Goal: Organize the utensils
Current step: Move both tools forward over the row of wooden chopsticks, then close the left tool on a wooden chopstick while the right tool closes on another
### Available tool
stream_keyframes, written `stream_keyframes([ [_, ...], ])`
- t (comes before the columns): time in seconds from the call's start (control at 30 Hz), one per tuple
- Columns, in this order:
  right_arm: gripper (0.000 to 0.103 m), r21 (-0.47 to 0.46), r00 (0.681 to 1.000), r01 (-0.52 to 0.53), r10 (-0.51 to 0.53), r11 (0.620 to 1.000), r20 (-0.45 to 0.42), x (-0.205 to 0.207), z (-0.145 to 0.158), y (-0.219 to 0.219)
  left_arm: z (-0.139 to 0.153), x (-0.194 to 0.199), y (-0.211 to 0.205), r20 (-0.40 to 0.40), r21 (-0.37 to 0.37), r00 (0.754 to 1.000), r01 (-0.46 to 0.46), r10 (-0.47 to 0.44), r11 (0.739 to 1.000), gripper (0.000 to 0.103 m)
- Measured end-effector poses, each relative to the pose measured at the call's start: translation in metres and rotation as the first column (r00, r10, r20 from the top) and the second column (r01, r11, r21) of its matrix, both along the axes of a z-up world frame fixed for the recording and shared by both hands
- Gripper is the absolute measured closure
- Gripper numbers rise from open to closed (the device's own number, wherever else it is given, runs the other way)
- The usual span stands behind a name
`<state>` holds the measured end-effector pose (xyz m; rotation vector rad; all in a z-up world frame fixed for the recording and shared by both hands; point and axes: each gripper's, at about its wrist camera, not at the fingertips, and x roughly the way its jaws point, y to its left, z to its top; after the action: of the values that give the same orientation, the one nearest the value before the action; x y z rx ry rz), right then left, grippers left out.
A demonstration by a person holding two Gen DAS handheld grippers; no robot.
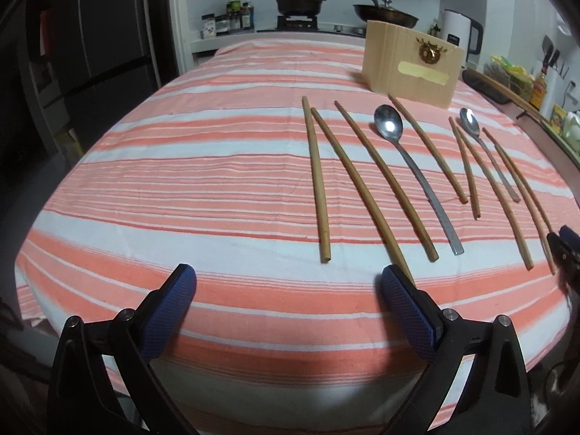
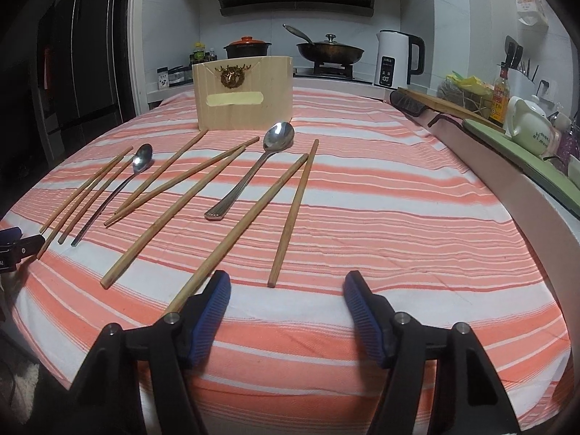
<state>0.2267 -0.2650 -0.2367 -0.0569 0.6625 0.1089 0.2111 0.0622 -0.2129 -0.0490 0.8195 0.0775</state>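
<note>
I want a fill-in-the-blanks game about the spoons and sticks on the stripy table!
1. There are ___ metal spoons on the cloth.
2. Both tools, left tool and right tool, are wide ___ and hold nothing.
3. The wooden box stands ___ the chopsticks, nearer the stove.
4. The pot on the stove has an ___ lid.

Missing words: two; open; behind; orange

My left gripper (image 1: 288,282) hangs with its blue-padded jaws spread wide and empty above a pink-and-white striped tablecloth (image 1: 181,166). Ahead to the right lie wooden chopsticks (image 1: 377,177) fanned side by side, with a large steel spoon (image 1: 389,127) and a smaller spoon (image 1: 471,120) among them. Behind stands a cardboard box (image 1: 411,61).
</note>
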Motion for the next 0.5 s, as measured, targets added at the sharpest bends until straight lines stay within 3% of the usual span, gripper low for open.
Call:
stream_keyframes([
  [0.17, 0.036, 0.003, 1.000, 0.003, -0.003, 1.000, -0.022, 0.004, 0.002, 0.002, 0.004, 0.001, -0.013, 0.031, 0.011, 0.998, 0.061, -0.062, 0.998, 0.053],
  [0.27, 0.054, 0.008, 1.000, -0.004, 0.005, 1.000, -0.025, 0.009, 0.004, 0.004, 0.004, 0.001, -0.021, 0.046, 0.014, 0.996, 0.072, -0.073, 0.997, 0.067],
  [0.33, 0.058, 0.005, 1.000, 0.001, -0.001, 1.000, -0.016, 0.009, 0.003, 0.006, 0.004, 0.002, -0.026, 0.059, 0.013, 0.995, 0.075, -0.076, 0.997, 0.074],
  [0.43, 0.065, -0.003, 1.000, 0.005, -0.005, 1.000, 0.004, 0.007, 0.001, 0.006, 0.003, 0.004, -0.031, 0.081, 0.007, 0.993, 0.091, -0.091, 0.996, 0.095],
  [0.5, 0.074, -0.003, 1.000, 0.006, -0.006, 1.000, 0.011, 0.006, 0.001, 0.006, 0.002, 0.005, -0.035, 0.088, 0.017, 0.991, 0.095, -0.096, 0.995, 0.098],
])
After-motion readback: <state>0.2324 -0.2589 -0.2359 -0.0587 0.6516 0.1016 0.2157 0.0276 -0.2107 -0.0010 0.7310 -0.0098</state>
